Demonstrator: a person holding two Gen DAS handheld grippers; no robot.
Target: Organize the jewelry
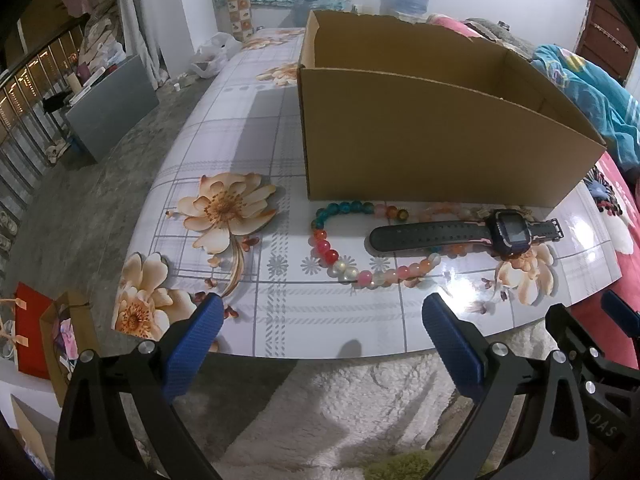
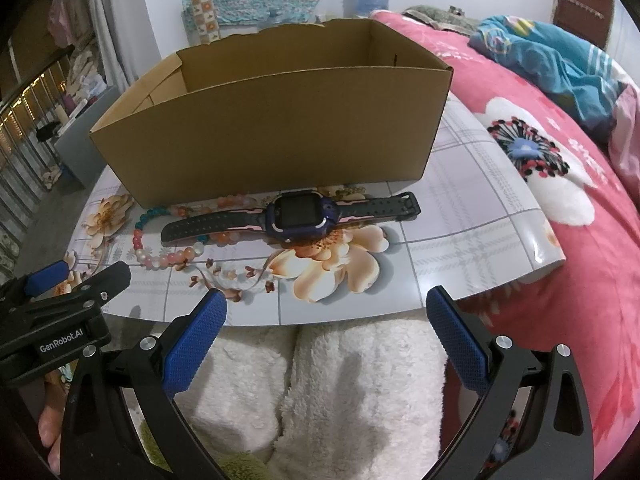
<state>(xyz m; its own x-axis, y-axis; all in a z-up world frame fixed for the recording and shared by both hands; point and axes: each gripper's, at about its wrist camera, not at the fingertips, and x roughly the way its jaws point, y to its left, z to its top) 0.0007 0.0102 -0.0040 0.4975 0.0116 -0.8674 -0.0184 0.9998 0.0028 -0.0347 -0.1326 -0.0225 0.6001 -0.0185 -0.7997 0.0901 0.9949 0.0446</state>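
A flower-printed table (image 1: 248,128) is seen ahead of both claws, bearing an open cardboard box (image 1: 432,140). Just before the box, nearer the claws, a bead necklace (image 1: 340,264) is laid, crossed by a wristwatch (image 2: 296,214). The left gripper (image 1: 320,336) and right gripper (image 2: 326,330) are held spread apart, clasping nothing.

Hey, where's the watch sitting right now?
The dark blue smartwatch with a black strap lies flat on the flowered tabletop, just in front of the open brown cardboard box, its strap lying across the colourful beaded bracelet.
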